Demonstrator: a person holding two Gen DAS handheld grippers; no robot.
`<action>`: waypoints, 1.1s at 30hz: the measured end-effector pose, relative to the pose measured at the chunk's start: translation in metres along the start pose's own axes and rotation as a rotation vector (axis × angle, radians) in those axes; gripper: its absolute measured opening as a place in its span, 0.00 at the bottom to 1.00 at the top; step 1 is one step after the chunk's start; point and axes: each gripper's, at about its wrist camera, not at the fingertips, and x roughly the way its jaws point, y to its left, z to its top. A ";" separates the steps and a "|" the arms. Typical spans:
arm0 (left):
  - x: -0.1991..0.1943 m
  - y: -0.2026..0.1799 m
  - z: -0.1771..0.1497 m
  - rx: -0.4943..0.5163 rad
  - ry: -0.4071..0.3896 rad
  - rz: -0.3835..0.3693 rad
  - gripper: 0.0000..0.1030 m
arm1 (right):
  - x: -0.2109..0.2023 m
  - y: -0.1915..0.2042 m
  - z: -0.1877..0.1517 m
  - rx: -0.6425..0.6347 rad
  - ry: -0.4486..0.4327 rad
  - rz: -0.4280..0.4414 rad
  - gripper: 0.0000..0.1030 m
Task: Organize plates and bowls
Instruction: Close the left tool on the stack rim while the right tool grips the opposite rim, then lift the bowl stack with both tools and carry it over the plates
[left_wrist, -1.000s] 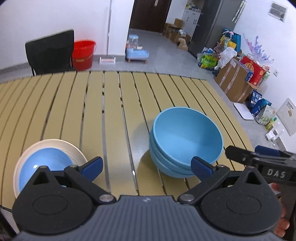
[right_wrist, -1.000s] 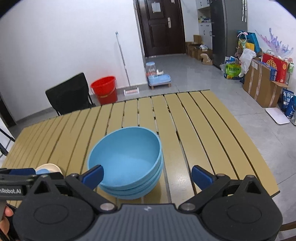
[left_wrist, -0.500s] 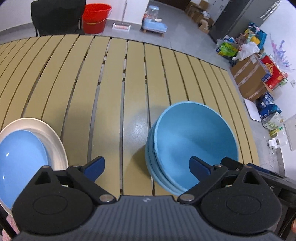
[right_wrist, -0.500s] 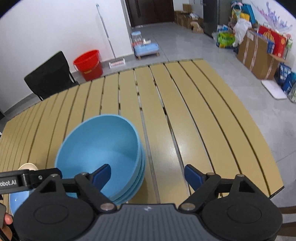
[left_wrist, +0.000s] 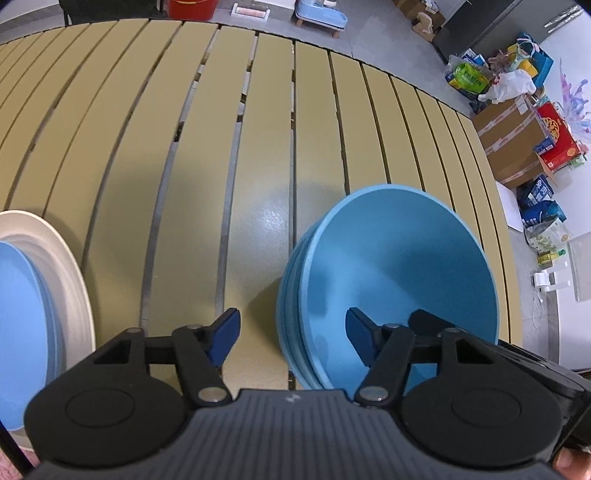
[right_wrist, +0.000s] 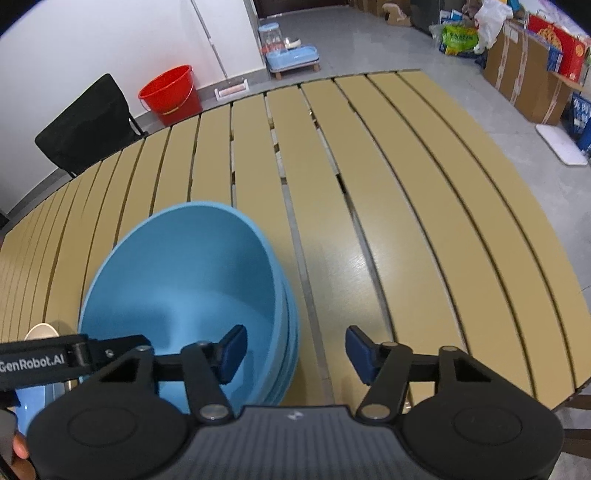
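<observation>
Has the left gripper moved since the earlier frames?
Yes. The left gripper has dropped toward the table and now straddles the bowl stack's near-left rim, jaws just closing but not yet pressing it.

A tan slatted table (right_wrist: 424, 206) fills the near ground, its boards glossy under overhead light. Beyond its far edge lies pale grey tiled floor (right_wrist: 376, 48). By the white wall (right_wrist: 92, 40) at far left stand a black folding chair (right_wrist: 85, 125) and a red bucket (right_wrist: 170, 90) — further right, a small blue pet feeder (right_wrist: 291, 55). Cardboard boxes (right_wrist: 524, 77) and bags crowd the far right side.
</observation>
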 end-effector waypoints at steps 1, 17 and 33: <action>0.002 0.000 0.001 0.000 0.005 -0.003 0.61 | 0.002 -0.001 0.000 0.005 0.006 0.004 0.53; 0.020 0.004 0.000 -0.007 0.041 -0.028 0.35 | 0.019 0.002 0.008 0.037 0.028 0.088 0.35; 0.012 -0.005 -0.006 0.023 0.020 -0.001 0.32 | 0.010 -0.006 -0.001 0.052 0.004 0.099 0.28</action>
